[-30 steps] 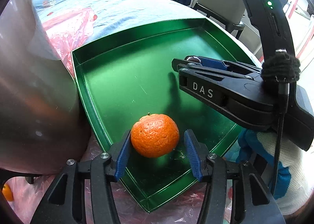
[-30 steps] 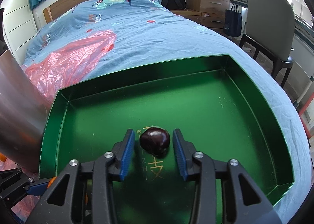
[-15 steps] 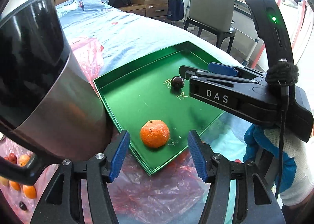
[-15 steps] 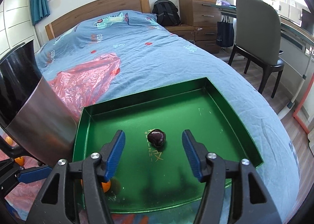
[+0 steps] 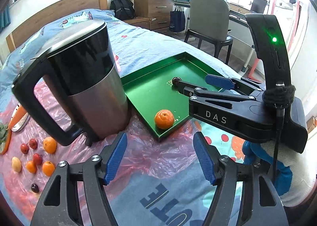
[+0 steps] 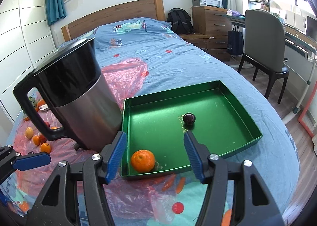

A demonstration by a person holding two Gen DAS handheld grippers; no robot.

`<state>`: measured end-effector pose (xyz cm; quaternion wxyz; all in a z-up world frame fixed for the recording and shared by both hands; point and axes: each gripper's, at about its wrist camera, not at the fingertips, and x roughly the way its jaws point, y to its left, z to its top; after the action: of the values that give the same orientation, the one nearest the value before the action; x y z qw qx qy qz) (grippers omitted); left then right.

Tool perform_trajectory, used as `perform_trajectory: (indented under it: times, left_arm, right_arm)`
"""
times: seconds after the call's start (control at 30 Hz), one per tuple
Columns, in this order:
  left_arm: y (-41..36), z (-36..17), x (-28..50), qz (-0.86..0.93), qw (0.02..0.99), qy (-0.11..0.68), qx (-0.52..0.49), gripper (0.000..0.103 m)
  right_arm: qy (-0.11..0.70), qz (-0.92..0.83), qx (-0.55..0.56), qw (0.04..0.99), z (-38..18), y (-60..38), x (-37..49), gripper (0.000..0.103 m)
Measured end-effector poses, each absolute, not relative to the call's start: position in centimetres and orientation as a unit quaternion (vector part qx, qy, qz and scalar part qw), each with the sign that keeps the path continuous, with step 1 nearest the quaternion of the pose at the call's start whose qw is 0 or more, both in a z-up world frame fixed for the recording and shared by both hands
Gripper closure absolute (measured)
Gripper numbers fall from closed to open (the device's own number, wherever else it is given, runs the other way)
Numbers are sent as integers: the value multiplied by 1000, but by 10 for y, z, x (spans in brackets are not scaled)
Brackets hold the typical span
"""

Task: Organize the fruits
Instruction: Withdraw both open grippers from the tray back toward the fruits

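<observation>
We see the orange (image 6: pixel 142 158) lying in the near left corner of the green tray (image 6: pixel 240 99), round with no clear long axis, its stem dimple turned up and a little towards us. The dark plum (image 6: pixel 189 118) sits well apart from it, farther in and to the right, beside gold lettering on the tray floor. The tray rests on the blue bedspread (image 6: pixel 158 51), its near left edge over a pink plastic sheet (image 6: pixel 126 75). Just left of the tray stands a steel kettle (image 6: pixel 79 95) with its black handle facing left. Our right gripper (image 6: pixel 155 153) hangs over the tray's near edge, fingers spread wide with nothing between them. Our left gripper (image 5: pixel 160 158) hovers nearer, over the plastic, its jaws opening and empty. Only the left view shows the right gripper from the side, the gloved hand (image 5: pixel 277 174) holding it, and the loose fruit (image 5: pixel 49 144) clearly, left of the kettle; the right view shows the whole tray.
</observation>
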<state>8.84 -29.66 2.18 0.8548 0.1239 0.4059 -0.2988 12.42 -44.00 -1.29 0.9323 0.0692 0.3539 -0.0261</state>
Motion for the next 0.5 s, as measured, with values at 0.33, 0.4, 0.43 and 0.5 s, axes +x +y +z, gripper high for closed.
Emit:
perform_trajectory:
  times: [0.33, 0.4, 0.43, 0.5]
  left_arm:
    - [-231, 28, 52, -263, 870, 404, 98, 35]
    - [-216, 27, 47, -251, 874, 406, 91, 35]
    - [-209, 26, 47, -245, 875, 407, 87, 35]
    - [-194, 25, 43, -231, 880, 407, 83, 35]
  right_arm:
    - [359, -3, 59, 931, -5, -391, 87, 13]
    - [360, 6, 55, 931, -3, -381, 78, 13]
    - [360, 9, 55, 931, -3, -376, 75, 13]
    - [361, 16, 56, 931, -2, -367, 69, 13]
